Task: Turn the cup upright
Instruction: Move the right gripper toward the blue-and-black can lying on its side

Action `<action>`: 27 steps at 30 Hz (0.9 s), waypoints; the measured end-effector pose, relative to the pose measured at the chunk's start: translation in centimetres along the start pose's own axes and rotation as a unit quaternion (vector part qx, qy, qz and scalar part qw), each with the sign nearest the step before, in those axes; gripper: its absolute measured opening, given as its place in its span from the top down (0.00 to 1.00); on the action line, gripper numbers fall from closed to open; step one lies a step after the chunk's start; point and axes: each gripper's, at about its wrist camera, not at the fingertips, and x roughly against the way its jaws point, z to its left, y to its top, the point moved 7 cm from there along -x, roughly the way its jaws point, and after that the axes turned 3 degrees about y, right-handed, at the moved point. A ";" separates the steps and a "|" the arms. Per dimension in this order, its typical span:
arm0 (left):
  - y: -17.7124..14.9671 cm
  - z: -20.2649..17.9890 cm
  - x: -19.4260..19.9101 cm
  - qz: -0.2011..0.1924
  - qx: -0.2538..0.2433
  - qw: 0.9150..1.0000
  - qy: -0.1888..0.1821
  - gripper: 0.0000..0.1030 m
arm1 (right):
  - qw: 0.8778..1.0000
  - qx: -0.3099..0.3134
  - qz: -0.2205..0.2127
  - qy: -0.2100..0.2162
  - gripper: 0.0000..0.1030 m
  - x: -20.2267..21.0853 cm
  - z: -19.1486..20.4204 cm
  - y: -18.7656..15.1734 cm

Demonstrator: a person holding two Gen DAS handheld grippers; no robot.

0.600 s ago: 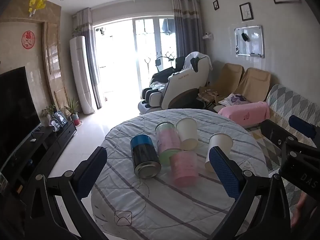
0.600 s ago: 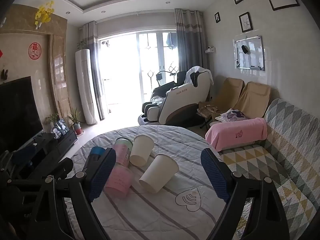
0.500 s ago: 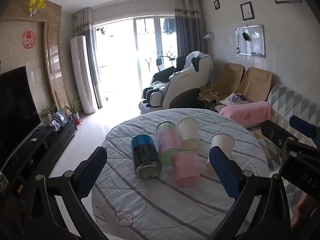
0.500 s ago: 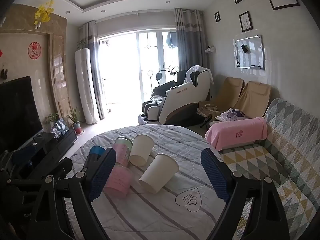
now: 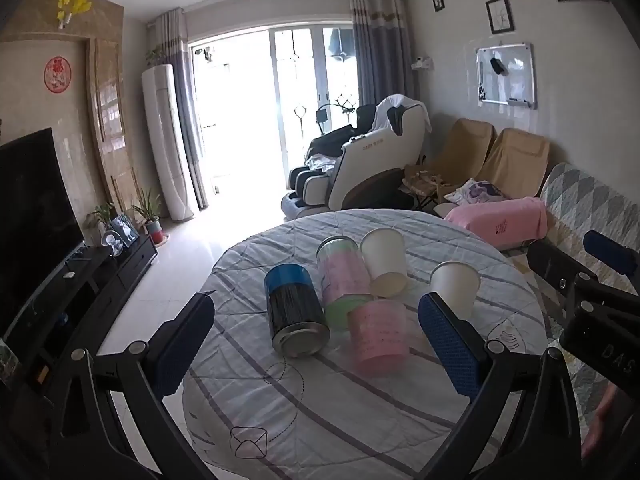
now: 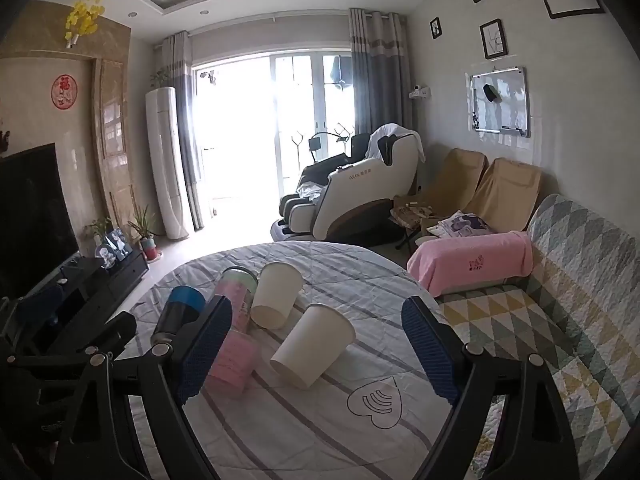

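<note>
Several containers lie on their sides on a round table with a striped cloth (image 5: 360, 412) (image 6: 320, 432). Two are white paper cups: one far (image 5: 385, 261) (image 6: 277, 294), one to the right (image 5: 456, 286) (image 6: 314, 344). A pink cup (image 5: 378, 336) (image 6: 234, 360), a pink-and-green can (image 5: 342, 280) (image 6: 236, 294) and a black can with a blue end (image 5: 294, 308) (image 6: 178, 308) lie beside them. My left gripper (image 5: 316, 344) is open and empty, short of the cans. My right gripper (image 6: 316, 352) is open and empty, framing the nearer white cup.
A quilted sofa (image 6: 560, 320) with a pink blanket (image 6: 472, 260) stands right of the table. A TV stand (image 5: 80, 292) is on the left. A massage chair (image 5: 360, 168) stands beyond the table by the window. The right gripper's body shows in the left wrist view (image 5: 592, 300).
Both views have shifted only slightly. Both grippers stay open and nothing on the table has moved.
</note>
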 end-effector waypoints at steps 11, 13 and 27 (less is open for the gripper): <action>-0.5 0.1 -2.1 0.029 0.002 1.000 0.001 0.00 | 0.999 0.003 0.051 0.000 0.14 -2.2 0.0 -0.8; -0.7 0.1 -2.6 0.038 0.002 0.999 0.000 0.00 | 0.998 0.004 0.055 0.000 0.14 -2.5 0.0 -0.9; -2.8 1.9 -7.7 0.125 0.017 0.992 -0.010 0.00 | 0.995 -0.009 0.095 0.009 0.14 -5.2 -0.3 -1.3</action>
